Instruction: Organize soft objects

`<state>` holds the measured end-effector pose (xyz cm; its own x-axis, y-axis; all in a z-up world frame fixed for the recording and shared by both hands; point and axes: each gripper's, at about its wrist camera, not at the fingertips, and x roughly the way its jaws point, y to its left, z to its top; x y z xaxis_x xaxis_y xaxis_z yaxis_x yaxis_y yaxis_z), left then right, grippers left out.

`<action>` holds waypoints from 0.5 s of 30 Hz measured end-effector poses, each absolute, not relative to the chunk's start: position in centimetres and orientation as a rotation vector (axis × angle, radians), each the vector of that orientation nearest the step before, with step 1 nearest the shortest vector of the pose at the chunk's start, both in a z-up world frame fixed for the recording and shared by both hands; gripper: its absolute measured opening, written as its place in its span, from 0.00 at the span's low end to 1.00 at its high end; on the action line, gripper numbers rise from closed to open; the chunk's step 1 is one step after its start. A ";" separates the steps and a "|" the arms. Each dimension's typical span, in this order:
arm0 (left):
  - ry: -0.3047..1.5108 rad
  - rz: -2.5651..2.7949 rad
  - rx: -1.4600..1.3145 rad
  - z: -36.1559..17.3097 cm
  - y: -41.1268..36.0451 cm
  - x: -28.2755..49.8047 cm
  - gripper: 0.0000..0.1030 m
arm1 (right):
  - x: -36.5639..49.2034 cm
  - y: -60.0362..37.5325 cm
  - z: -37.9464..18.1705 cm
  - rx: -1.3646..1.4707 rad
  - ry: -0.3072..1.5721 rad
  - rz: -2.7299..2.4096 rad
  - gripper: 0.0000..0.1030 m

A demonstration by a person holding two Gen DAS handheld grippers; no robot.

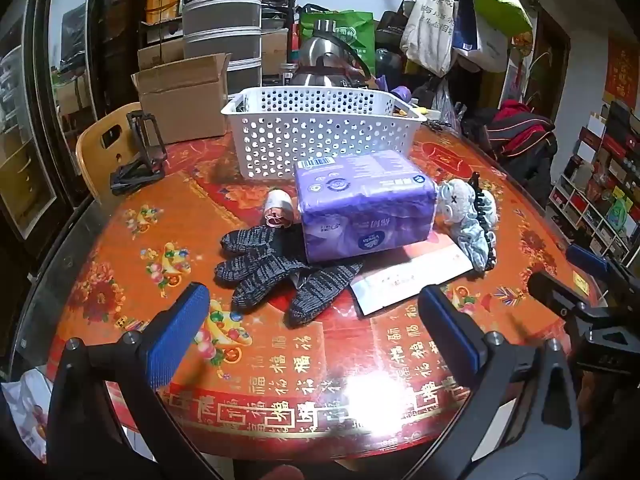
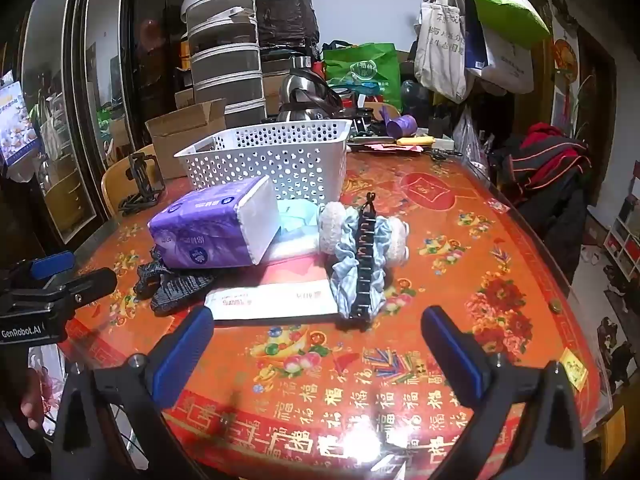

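A purple tissue pack (image 1: 364, 208) (image 2: 212, 232) lies mid-table on a flat white-and-red packet (image 1: 412, 276) (image 2: 276, 296). Dark knit gloves (image 1: 272, 272) (image 2: 172, 284) lie at its left. A small pink roll (image 1: 278, 208) sits beside the pack. A blue scrunchie with a black hair claw (image 1: 480, 228) (image 2: 362, 264) and a small plush toy (image 1: 452, 200) (image 2: 398, 240) lie at its right. A white perforated basket (image 1: 320, 132) (image 2: 276, 156) stands behind. My left gripper (image 1: 314, 320) is open and empty, short of the gloves. My right gripper (image 2: 318, 340) is open and empty, short of the scrunchie.
The round table (image 1: 280, 380) has a red patterned cover. A cardboard box (image 1: 184, 100), a black stand (image 1: 140, 156), a kettle (image 1: 328, 56) and stacked containers crowd the far side. A wooden chair (image 1: 96, 152) stands at the left, clothes on a chair at the right (image 2: 548, 168).
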<state>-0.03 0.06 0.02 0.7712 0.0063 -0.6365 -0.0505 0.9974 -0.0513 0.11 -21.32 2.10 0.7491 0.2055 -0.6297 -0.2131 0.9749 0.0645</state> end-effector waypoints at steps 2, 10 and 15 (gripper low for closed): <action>0.687 0.034 -0.076 0.0 0.2 0.0 1.00 | 0.2 -21.4 2.1 -0.006 0.684 0.231 1.00; 0.689 0.032 -0.071 0.4 -0.7 0.3 1.00 | 0.2 -21.2 1.9 -0.011 0.681 0.229 1.00; 0.684 0.023 -0.077 -0.1 0.0 0.1 1.00 | 0.2 -21.2 1.8 -0.006 0.685 0.232 1.00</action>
<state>0.06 -0.03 -0.05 0.7752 -0.0045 -0.6317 -0.0462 0.9969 -0.0637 0.23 -21.22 1.81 0.7498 0.2100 -0.6274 -0.2143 0.9743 0.0700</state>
